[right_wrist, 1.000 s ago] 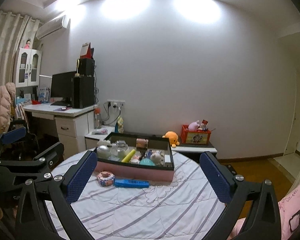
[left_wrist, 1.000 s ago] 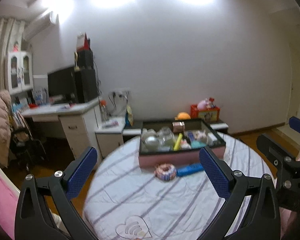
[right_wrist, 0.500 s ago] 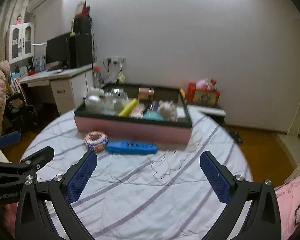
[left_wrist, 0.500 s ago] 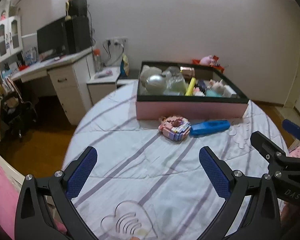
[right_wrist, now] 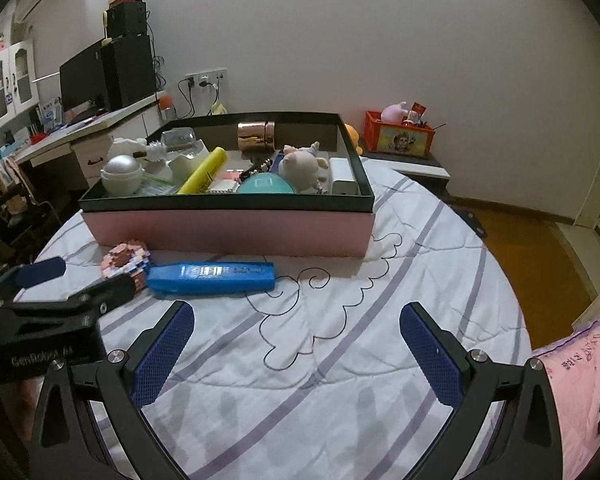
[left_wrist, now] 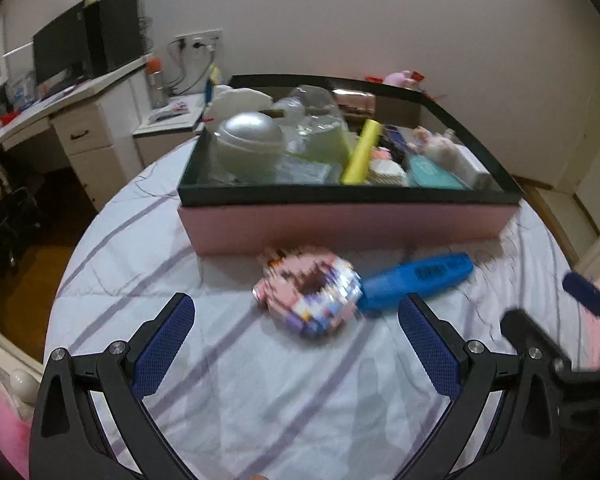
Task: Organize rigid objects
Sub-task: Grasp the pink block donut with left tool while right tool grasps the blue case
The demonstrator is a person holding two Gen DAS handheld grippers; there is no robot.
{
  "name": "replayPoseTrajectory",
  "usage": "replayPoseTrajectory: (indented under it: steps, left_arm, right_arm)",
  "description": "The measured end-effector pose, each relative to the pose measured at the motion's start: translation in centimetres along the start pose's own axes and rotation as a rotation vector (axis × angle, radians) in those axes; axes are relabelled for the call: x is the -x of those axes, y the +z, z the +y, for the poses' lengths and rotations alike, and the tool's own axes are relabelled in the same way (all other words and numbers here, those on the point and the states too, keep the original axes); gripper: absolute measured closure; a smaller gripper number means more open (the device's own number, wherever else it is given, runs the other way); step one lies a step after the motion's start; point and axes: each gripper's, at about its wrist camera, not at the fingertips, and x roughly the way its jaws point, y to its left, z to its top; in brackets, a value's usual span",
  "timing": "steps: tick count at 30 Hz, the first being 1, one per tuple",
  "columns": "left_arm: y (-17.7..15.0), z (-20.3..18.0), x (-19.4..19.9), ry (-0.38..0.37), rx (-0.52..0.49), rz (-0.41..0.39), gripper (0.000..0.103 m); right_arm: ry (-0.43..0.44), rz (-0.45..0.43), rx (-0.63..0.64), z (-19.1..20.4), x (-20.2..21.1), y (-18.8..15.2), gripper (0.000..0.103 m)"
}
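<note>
A pink-and-white block-built doughnut (left_wrist: pixel 310 294) (right_wrist: pixel 126 262) lies on the round table in front of a pink box (left_wrist: pixel 348 222) (right_wrist: pixel 228 226) with a dark rim. A blue flat case (left_wrist: pixel 416 278) (right_wrist: pixel 210 278) lies just right of the doughnut, touching it. My left gripper (left_wrist: pixel 298 356) is open, hanging just short of the doughnut with nothing between its fingers. Open too is my right gripper (right_wrist: pixel 298 354), over bare cloth right of the blue case. The box holds several items: a silver ball (left_wrist: pixel 248 144), a yellow tube (right_wrist: pixel 204 170), a plush toy (right_wrist: pixel 302 166).
The table's striped white cloth (right_wrist: pixel 340 360) drops off on all sides. A desk with a monitor (right_wrist: pixel 96 80) stands far left, a red crate (right_wrist: pixel 400 138) on a low cabinet far right. Pink fabric (right_wrist: pixel 584 380) lies at the right edge.
Both grippers have dropped and moved forward toward the table; the doughnut, blue case and box loom larger. Both stay open and empty.
</note>
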Motion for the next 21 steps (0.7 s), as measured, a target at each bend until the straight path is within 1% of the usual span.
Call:
replayPoseTrajectory:
  steps: [3,6,7,9,10,12,14,15,16,21]
  left_arm:
    - [0.8,0.5,-1.0,0.0,0.051,0.012,0.0]
    - [1.3,0.5,-2.3,-0.012,0.075,0.05,0.0]
    - [1.4,0.4,-2.7,0.01,0.069,0.063,0.0]
    - [1.5,0.3,-3.3,0.056,0.06,0.065,0.001]
    - [1.5,0.3,-3.5,0.066,0.055,0.066,0.002]
    - [1.3,0.6,-3.8,0.058,0.064,0.068,0.009]
    - [1.1,0.9,-3.9,0.069,0.063,0.086,0.033]
    - [0.8,0.9,-4.0,0.096,0.038,0.088,0.037]
    - [0.5,0.9,-3.8,0.104,0.016,0.08,0.039]
    - [-0.8,2.2,-2.3,0.079,-0.008,0.071,0.04]
  right_arm:
    - [0.011,0.011,0.002,-0.2,-0.8,0.3,0.0]
    - [0.018,0.015,0.003,-0.1,-1.5,0.5,0.0]
    - [0.019,0.012,0.0,-0.2,-1.7,0.5,0.0]
    - [0.013,0.025,0.0,-0.3,-2.3,0.6,0.0]
    - [0.013,0.027,-0.001,-0.3,-2.4,0.7,0.0]
    - [0.008,0.04,0.0,-0.3,-2.9,0.7,0.0]
    - [0.007,0.046,-0.002,-0.3,-3.2,0.7,0.0]
    - [0.008,0.051,-0.002,-0.3,-3.4,0.7,0.0]
    - [0.007,0.057,0.0,-0.2,-3.6,0.8,0.0]
    - [0.008,0.071,0.007,0.6,-4.0,0.9,0.0]
